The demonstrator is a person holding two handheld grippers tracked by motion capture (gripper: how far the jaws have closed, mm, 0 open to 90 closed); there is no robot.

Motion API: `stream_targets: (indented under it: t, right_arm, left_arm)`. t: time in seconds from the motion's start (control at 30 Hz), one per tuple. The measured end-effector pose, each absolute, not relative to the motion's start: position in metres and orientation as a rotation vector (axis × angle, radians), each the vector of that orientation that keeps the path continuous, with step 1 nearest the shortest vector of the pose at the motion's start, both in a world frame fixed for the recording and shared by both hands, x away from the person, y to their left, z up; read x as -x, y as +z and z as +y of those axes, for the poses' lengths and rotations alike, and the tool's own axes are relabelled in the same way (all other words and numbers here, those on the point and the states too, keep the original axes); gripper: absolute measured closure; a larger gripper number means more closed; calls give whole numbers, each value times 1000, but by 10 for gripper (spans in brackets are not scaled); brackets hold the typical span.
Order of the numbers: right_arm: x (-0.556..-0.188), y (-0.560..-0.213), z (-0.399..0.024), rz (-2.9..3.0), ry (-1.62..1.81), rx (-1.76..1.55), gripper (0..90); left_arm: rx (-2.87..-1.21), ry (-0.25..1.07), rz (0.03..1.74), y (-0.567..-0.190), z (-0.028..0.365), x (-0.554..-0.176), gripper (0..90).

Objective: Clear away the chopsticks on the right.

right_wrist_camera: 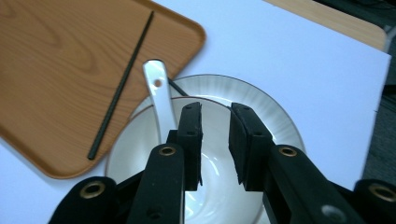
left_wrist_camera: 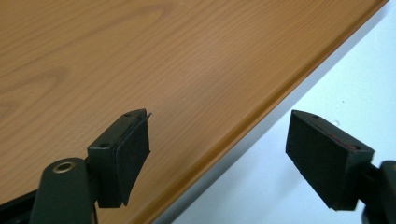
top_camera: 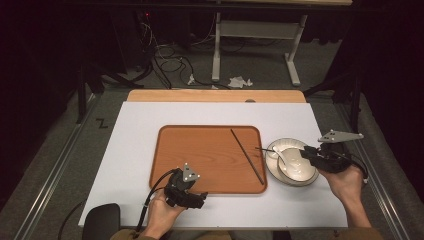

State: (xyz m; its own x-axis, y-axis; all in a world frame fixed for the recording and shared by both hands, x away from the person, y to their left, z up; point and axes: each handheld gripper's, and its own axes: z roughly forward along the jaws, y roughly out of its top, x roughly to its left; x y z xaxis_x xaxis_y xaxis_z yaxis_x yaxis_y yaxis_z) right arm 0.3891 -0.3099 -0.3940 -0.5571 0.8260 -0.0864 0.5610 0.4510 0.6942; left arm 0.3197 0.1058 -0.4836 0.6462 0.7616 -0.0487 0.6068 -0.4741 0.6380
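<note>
My right hand-held gripper [right_wrist_camera: 215, 140] hangs over the bowl [right_wrist_camera: 261, 107], jaws narrowly apart and pinching nothing; the spoon [right_wrist_camera: 159, 98] rests in the bowl just beside it. My left hand-held gripper [left_wrist_camera: 219, 154] stands spread wide at the tray's [left_wrist_camera: 140, 56] near edge on the desk [left_wrist_camera: 327, 93].

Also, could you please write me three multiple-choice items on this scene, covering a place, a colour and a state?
1. Where does the long black chopstick lie?
A on the tray
B in a cup
C on a chair

2. What colour is the spoon?
A red
B white
C black

3. How is the left gripper?
A shut on the spoon
B open and empty
C shut on the chopstick

Answers:
1 A, it lies on the tray's right part.
2 B, it is glossy white.
3 B, its jaws stand apart with nothing between.
</note>
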Motion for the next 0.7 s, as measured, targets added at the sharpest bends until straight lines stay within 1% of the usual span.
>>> stream_targets:
  t: [0.3,0.53,0.7]
  right_arm:
    - [-396,-396,-338,2223,868,-1258,762]
    - [-405,-411,-351,2207,829,-1343,762]
    - [-413,-423,-357,2205,764,-1380,742]
  left_arm:
    - [-2240,320,1058,-484,105,-320,219]
    - [-2247,313,1055,-486,104,-320,218]
    - [-2242,309,1060,-486,104,-321,219]
